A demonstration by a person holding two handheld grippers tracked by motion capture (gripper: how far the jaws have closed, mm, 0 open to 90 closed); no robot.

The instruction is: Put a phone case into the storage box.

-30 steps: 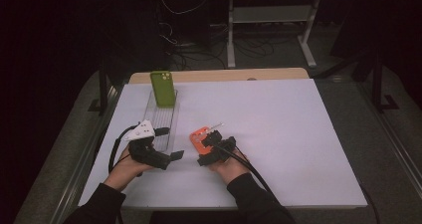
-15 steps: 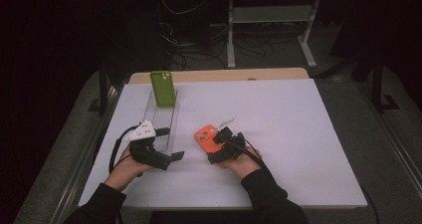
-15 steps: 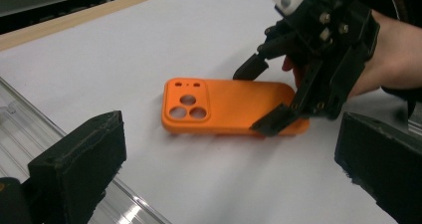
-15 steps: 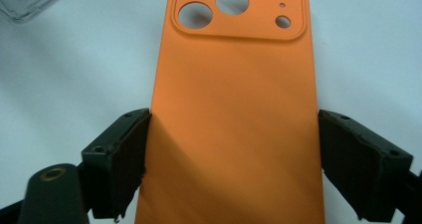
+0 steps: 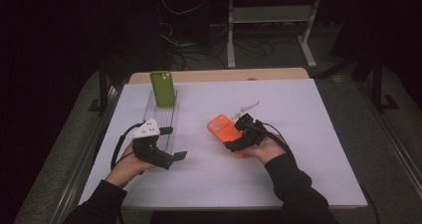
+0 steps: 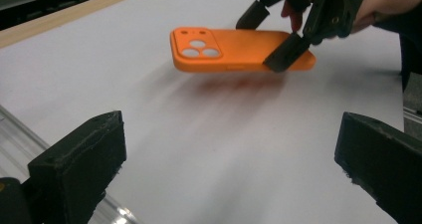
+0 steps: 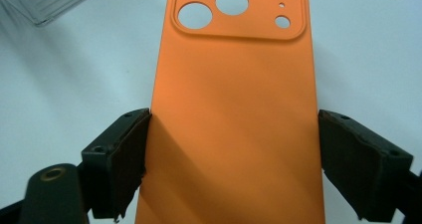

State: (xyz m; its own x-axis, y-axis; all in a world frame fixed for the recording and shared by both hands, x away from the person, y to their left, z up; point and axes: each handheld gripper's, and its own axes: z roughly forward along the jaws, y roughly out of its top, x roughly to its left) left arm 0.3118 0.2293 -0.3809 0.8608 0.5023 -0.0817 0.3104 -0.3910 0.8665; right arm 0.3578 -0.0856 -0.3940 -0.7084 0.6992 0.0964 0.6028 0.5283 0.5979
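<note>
Since a second ago, the right gripper, clamped across a flat orange silicone phone case, has lifted it rightward off the white table. The left gripper waits with jaws apart beside the clear ribbed plastic rack, where a green phone case already stands; slotting the orange one remains.

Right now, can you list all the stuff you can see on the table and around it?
orange phone case: one, orange, lifted just above the sheet, clamped across its sides by the right gripper
green phone case: one, green, standing upright at the far end of the clear rack
clear rack: one, see-through, left part of the sheet
white sheet: one, white, covers the table top
wooden table edge: one, light brown, far side
metal stand: one, pale, on the floor behind
left gripper: one, black fingers wide apart, nothing between them
right gripper: one, black fingers pressing the orange case
</note>
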